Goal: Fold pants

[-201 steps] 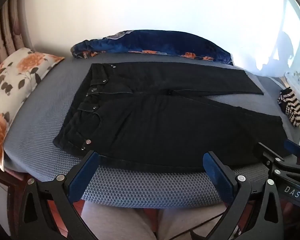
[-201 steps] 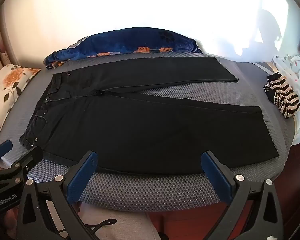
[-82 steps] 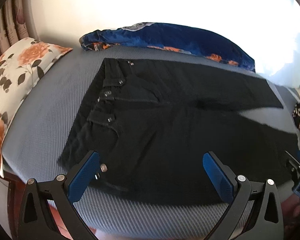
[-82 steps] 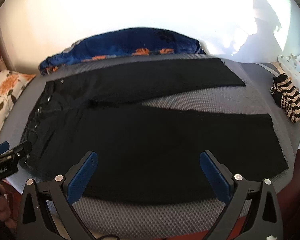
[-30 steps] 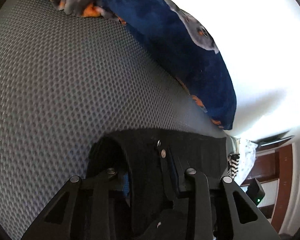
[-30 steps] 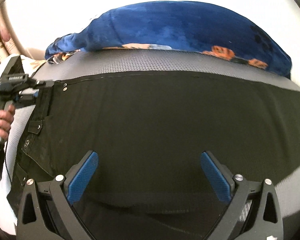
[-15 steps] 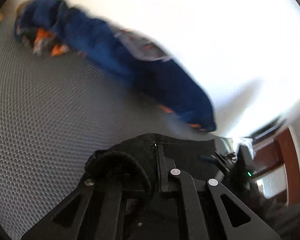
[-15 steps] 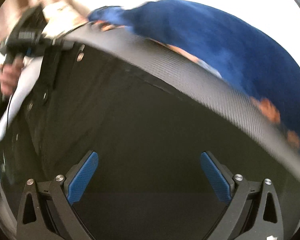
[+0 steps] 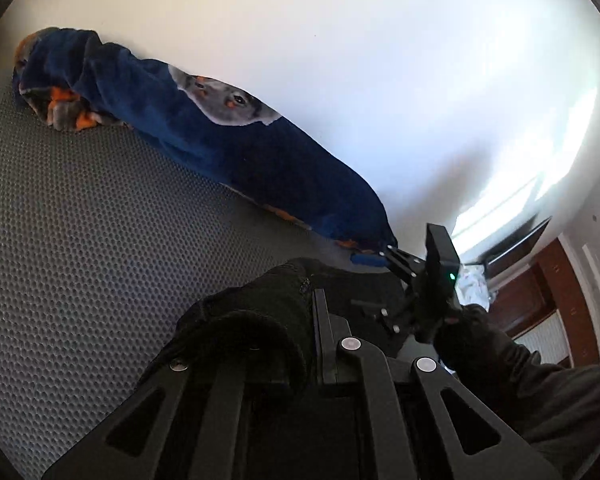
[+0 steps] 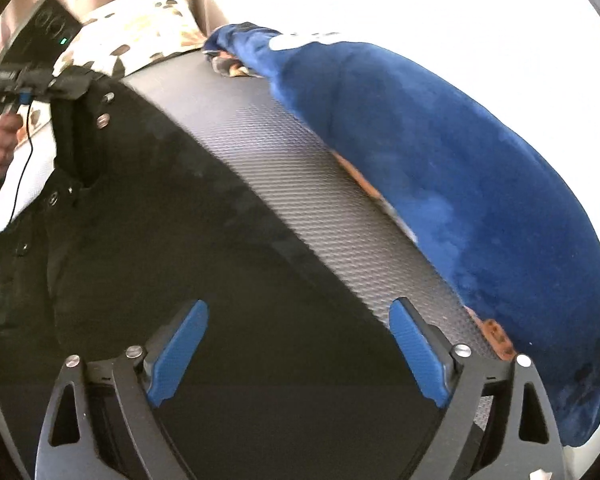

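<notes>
Black pants (image 10: 188,248) lie flat across the grey mesh mattress (image 10: 292,184), w/ a rolled blue blanket (image 10: 440,168) along the far edge and a floral pillow (image 10: 140,32) at the left end; laid out this way prob. so one leg can fold over the other. Left gripper (image 10: 66,84) is clamped tight on the far waistband corner, lifting it off the mattress, tilted a bit downward. Right gripper (image 10: 296,356) points steeply down over the far leg, blue pads (image 10: 176,360) apart but closing, cloth beneath them, not pinched yet.
</notes>
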Demonstrator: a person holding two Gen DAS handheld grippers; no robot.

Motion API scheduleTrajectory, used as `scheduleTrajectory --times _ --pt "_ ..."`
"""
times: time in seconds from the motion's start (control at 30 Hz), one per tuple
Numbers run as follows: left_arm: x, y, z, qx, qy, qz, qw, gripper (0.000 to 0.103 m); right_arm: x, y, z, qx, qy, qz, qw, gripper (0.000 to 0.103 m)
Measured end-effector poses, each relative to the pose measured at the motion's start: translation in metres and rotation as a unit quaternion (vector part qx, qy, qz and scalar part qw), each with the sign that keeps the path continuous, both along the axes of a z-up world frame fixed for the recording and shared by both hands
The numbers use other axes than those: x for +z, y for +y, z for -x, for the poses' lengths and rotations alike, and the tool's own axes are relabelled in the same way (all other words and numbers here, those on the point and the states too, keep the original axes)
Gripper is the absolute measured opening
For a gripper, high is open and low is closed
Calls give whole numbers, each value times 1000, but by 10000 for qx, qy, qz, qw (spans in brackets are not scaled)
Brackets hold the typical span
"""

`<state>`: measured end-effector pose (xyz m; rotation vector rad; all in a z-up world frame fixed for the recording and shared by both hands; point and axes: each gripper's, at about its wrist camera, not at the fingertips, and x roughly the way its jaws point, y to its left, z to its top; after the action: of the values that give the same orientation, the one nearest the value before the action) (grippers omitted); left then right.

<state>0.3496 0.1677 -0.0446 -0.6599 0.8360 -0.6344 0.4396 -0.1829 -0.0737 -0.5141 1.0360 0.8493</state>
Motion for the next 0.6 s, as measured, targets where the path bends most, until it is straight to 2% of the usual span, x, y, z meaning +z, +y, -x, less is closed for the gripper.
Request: scheduleTrajectory --times 0.13,0.23,0.3,0.33,0.4,0.53,0.6 --pt "7 -5 16 -65 -97 -55 9999 8 -10 -10 -21 44 118 274 9995 90" --pt "5 -1 37 -128 -173 -59 9998 8 -15 -15 -35 173 338 245 9990 86" --pt "7 -4 43 -203 -225 -71 9995 8 -23 -13 -45 506 903 182 9945 84" --pt "6 -5 42 -207 -239 -94 9995 8 -24 -16 -45 600 988 183 9931 80" --pt "7 -10 47 -231 -268 -78 9993 8 -30 -13 -50 798 1110 224 9904 80" --pt "7 -12 61 -232 -304 -44 9993 8 -42 -16 -61 1134 1711 149 9786 65" --pt "5 -10 65 -227 -345 -116 9991 8 -47 -21 -64 1203 1938 123 9736 63"
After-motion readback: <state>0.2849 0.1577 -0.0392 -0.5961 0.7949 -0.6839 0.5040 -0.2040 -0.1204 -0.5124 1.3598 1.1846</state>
